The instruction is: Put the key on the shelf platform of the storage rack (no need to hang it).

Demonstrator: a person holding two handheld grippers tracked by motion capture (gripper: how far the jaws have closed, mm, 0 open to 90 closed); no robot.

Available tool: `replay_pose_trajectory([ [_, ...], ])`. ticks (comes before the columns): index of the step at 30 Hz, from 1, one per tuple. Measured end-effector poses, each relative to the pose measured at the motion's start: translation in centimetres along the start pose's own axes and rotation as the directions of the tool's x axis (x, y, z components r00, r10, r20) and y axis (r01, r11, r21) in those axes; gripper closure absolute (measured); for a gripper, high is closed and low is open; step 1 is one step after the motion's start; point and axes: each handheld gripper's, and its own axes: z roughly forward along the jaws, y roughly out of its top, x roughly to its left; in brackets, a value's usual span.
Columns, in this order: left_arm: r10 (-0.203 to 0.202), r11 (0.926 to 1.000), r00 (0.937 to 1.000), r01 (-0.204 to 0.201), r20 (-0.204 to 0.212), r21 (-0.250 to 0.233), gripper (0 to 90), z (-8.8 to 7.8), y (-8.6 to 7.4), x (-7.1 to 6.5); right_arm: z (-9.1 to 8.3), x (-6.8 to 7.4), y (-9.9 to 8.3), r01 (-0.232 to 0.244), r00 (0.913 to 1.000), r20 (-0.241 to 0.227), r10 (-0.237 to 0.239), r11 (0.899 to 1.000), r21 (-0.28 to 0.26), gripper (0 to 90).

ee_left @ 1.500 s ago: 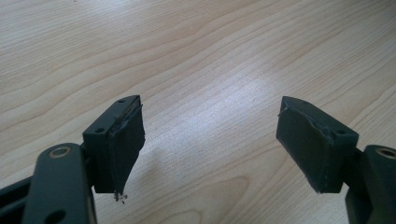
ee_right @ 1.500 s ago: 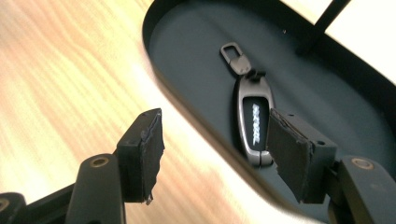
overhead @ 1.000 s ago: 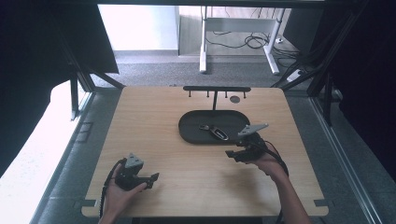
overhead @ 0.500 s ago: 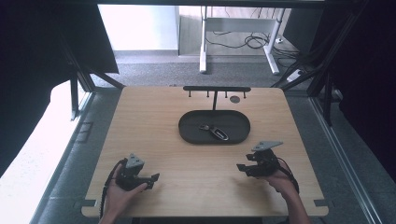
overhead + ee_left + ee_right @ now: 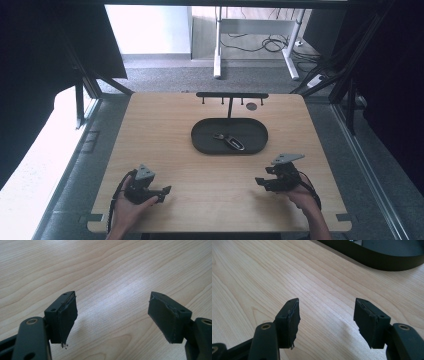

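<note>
High view: a key fob (image 5: 231,141) lies in the black oval tray (image 5: 200,145), well beyond both grippers. Left gripper (image 5: 165,190) and right gripper (image 5: 260,181) rest near the table's (image 5: 165,130) front edge, their jaws spread wide on nothing.

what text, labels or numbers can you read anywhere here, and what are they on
None: no legible word, label, brand or number in any view.
The key fob in the black tray is too small and blurred to show any marking.
The small dark disc near the rack shows no readable mark.
The left gripper and right gripper, both open, have plain black jaws with no lettering.
</note>
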Motion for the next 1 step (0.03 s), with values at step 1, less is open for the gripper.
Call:
replay_pose_trajectory([
  [1, 0.001, 1.0, 1.0, -0.001, 0.0, 0.0, 23.6, 0.0, 0.01, 0.01, -0.02, -0.06, -0.02, 0.002, 1.0, 0.004, -0.002, 1.0, -0.003, 36.6],
])
